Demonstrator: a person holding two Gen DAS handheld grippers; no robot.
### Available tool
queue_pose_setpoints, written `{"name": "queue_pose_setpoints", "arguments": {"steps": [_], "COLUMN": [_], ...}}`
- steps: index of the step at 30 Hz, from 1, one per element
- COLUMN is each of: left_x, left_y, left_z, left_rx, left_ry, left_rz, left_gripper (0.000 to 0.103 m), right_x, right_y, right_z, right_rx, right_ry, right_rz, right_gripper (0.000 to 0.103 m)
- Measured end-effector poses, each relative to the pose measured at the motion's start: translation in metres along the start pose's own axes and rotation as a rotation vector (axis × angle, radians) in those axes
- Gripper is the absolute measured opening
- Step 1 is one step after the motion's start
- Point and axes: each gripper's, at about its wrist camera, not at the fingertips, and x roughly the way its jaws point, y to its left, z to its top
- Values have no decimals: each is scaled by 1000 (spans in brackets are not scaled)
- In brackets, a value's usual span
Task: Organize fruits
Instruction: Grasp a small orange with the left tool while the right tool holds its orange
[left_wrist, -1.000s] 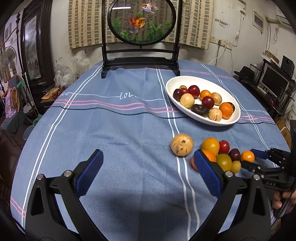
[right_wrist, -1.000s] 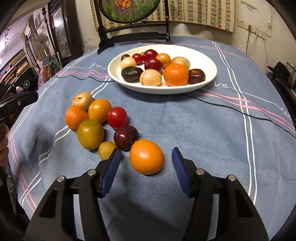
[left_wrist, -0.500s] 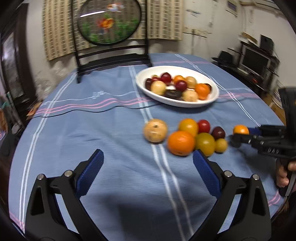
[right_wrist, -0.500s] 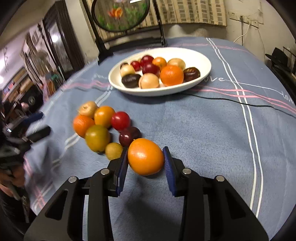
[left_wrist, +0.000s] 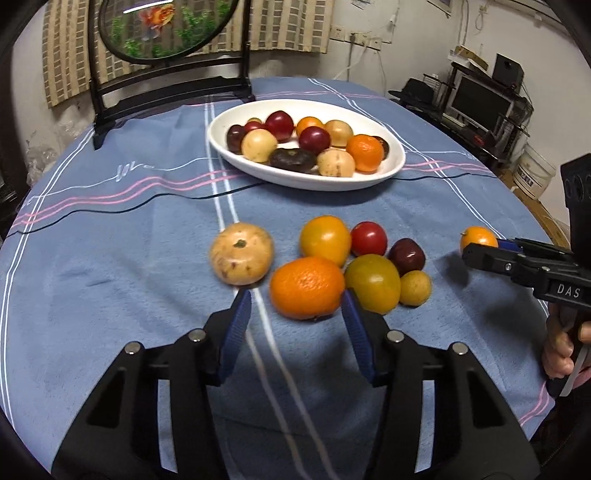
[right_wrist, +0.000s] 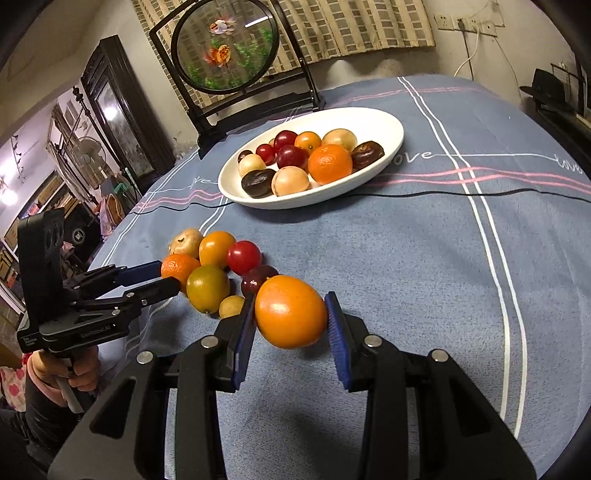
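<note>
Lifted off the table, the orange fruit is sitting clamped in your right gripper; your left gripper is narrowing, jaws apart, around the mandarin.

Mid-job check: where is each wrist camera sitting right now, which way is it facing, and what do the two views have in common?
Left wrist: low at the table's near edge, facing the white dish; own left gripper open around the dimpled orange.
Right wrist: from the table's right side, facing left-forward; own right gripper shut on the smooth orange, lifted.
Shared: dish, loose fruit cluster, goldfish screen, each other's gripper.
</note>
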Motion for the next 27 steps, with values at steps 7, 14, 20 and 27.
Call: {"name": "queue_pose_setpoints", "arguments": {"steps": [7,14,20,27], "left_x": [12,16,16,3], "left_y": [-1,0,0,2], "left_z": [7,9,8,4], "left_rx": [-13,-17,-22,-41], "left_ry": [20,29,32,11], "left_rz": [-19,-19,-14,-31], "left_gripper": [46,46,45,45], "right_x": [-3,-4,-6,-7], "right_y": [-2,-5,-6,-5], "right_z": [-1,-1,-1,-1], "right_rx": [11,27,33,26], "right_ry": [-8,-12,-22,-34], "right_rz": [17,32,36,32], "right_gripper": [38,38,38,38]}}
